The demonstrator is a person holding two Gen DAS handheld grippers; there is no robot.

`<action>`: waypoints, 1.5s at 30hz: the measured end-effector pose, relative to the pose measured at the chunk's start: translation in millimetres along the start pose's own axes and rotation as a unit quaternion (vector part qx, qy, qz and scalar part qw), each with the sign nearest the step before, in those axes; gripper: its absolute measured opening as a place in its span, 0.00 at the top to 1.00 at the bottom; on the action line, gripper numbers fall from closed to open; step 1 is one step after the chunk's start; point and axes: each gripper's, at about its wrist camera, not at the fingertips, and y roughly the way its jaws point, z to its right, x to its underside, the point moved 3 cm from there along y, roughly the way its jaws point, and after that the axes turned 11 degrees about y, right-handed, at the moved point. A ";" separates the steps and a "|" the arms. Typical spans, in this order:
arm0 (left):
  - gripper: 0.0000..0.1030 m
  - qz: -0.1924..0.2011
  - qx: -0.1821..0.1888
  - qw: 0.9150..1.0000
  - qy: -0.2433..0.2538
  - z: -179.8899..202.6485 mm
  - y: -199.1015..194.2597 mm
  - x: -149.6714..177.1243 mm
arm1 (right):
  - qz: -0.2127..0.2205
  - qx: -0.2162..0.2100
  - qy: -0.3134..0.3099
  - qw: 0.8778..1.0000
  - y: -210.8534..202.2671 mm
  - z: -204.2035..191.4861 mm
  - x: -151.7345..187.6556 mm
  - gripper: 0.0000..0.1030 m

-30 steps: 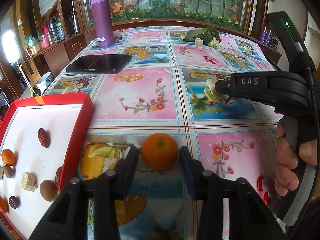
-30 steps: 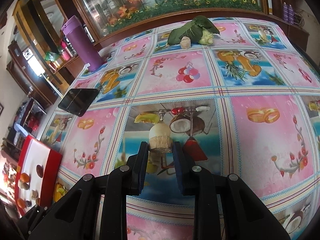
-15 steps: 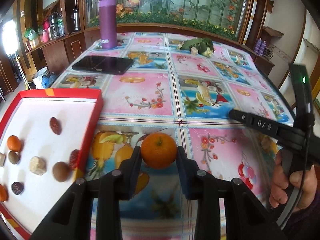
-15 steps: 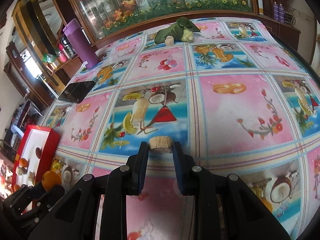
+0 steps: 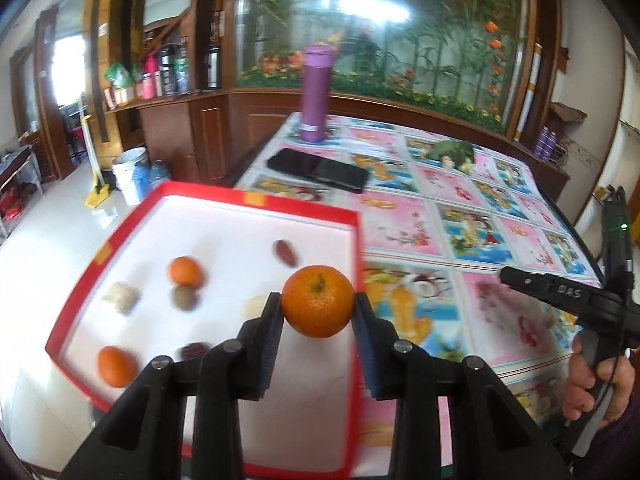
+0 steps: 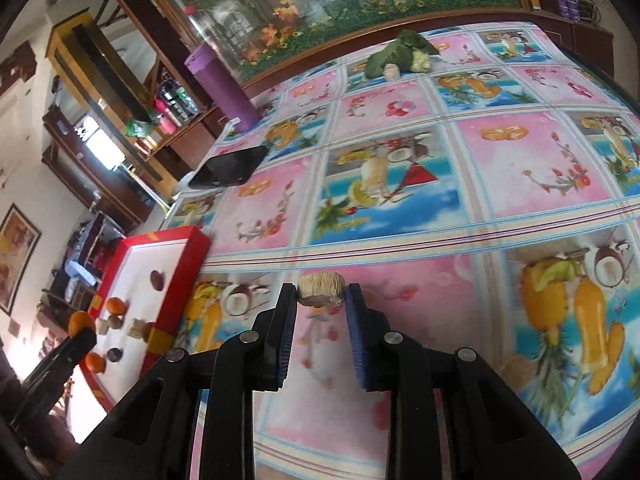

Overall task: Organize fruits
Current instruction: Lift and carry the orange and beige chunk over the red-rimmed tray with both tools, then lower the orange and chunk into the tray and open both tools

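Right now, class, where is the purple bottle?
In the left wrist view, the purple bottle stands upright at the table's far edge, just beyond the black tablet, in front of the flower-painted glass panel.

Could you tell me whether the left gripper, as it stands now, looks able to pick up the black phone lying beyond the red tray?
Probably not yet: the left gripper is shut on an orange over the red tray. Nothing blocks the path to the black phone.

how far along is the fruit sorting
Well along. Several small fruits already lie in the red-rimmed white tray. In hand: the left hand-held gripper carries a round orange tangerine above the tray; the right hand-held gripper grips a tan fibrous chunk over the table, short of it.
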 end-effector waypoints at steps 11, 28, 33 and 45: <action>0.64 -0.018 -0.053 0.997 -0.045 -73.2 -4.7 38.1 | -0.069 -0.085 -0.101 0.989 28.7 -120.0 59.2 0.77; 0.64 -0.061 -0.014 0.998 -0.013 -74.5 8.1 57.4 | -0.127 -0.085 -0.161 0.975 68.1 -161.9 110.5 0.77; 0.64 -0.085 -0.007 0.996 -0.005 -73.2 21.4 60.5 | -0.134 -0.079 -0.170 0.973 76.1 -166.9 115.2 0.77; 0.64 -0.092 -0.008 0.996 -0.009 -77.4 37.4 47.4 | -0.124 -0.070 -0.171 0.975 87.3 -171.1 106.7 0.77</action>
